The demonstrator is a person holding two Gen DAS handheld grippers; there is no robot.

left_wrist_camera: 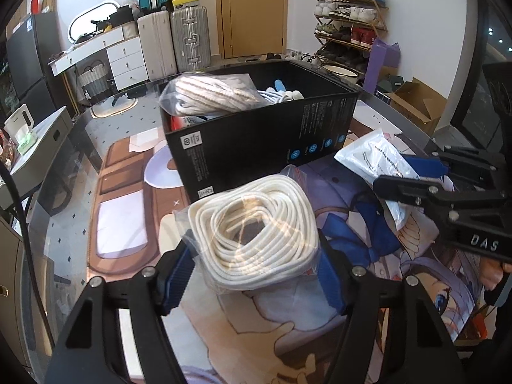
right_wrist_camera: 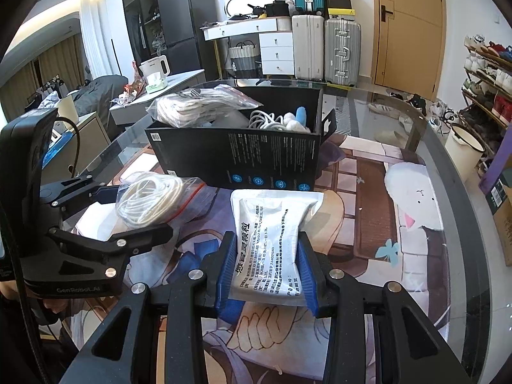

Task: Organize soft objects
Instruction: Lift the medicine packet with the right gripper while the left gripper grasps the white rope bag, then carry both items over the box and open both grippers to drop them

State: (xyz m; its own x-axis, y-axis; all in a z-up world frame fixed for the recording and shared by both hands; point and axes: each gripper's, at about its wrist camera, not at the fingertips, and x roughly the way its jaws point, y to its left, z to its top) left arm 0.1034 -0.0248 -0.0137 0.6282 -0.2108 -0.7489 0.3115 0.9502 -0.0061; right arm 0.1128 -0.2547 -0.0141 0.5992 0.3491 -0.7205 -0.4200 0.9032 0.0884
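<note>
1. The right gripper, seen from the left wrist camera, carries white letters "DAS" on its black body.
2. The left gripper, seen from the right wrist camera, carries "GenRobot.AI".
3. The white packet bears large Chinese characters "感冒灵颗粒"; its finer print is illegible.
4. The black box carries small white print, too small to read.

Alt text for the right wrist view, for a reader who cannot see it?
The right tool pinches a white printed pouch over an illustrated table mat. Behind it stands an open black box with bagged rope and cables; at left, the left tool grips a bagged white rope coil.
</note>
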